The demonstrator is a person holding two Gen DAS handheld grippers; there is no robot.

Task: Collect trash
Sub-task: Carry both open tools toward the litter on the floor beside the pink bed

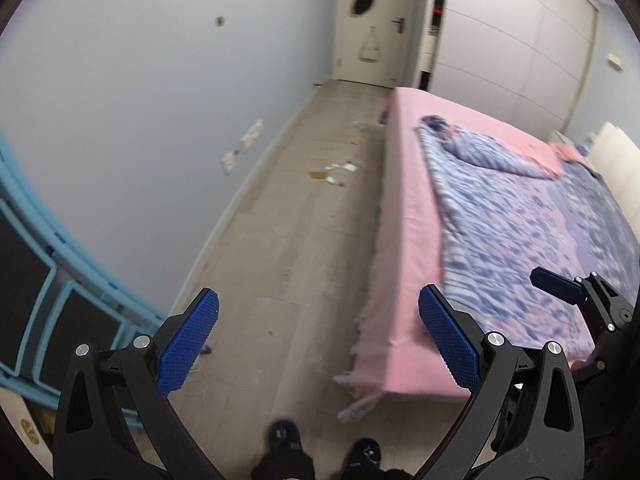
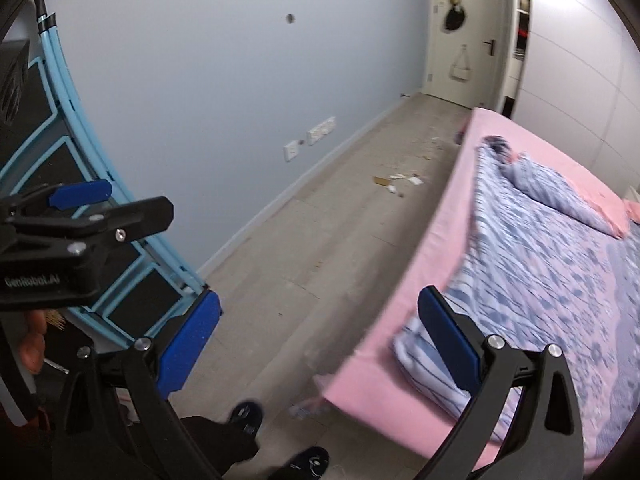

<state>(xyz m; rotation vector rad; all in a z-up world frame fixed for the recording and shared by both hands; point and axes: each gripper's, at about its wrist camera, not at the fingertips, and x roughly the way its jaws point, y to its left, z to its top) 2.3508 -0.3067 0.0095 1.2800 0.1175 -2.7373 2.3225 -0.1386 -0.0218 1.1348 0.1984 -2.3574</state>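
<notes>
Brown and white scraps of trash point(image 1: 334, 171) lie on the floor point(image 1: 304, 264) well ahead of both jaws, beside the pink bed point(image 1: 408, 216). Approach step, by my reading — next, walk forward and lower. Left gripper point(image 1: 318, 344) and right gripper point(image 2: 318, 344) gape wide, holding nothing.

Floor point(image 1: 304, 264): runs between the wall point(image 1: 140, 120) on the left and the bed point(image 1: 408, 240) on the right.
Scraps point(image 1: 334, 172): on the floor, midway along, nearer the bed's edge.
Door point(image 1: 372, 20): at the far end.
Quilt point(image 1: 520, 220): on the bed.
Rack point(image 1: 60, 280): against the wall, near left.
</notes>
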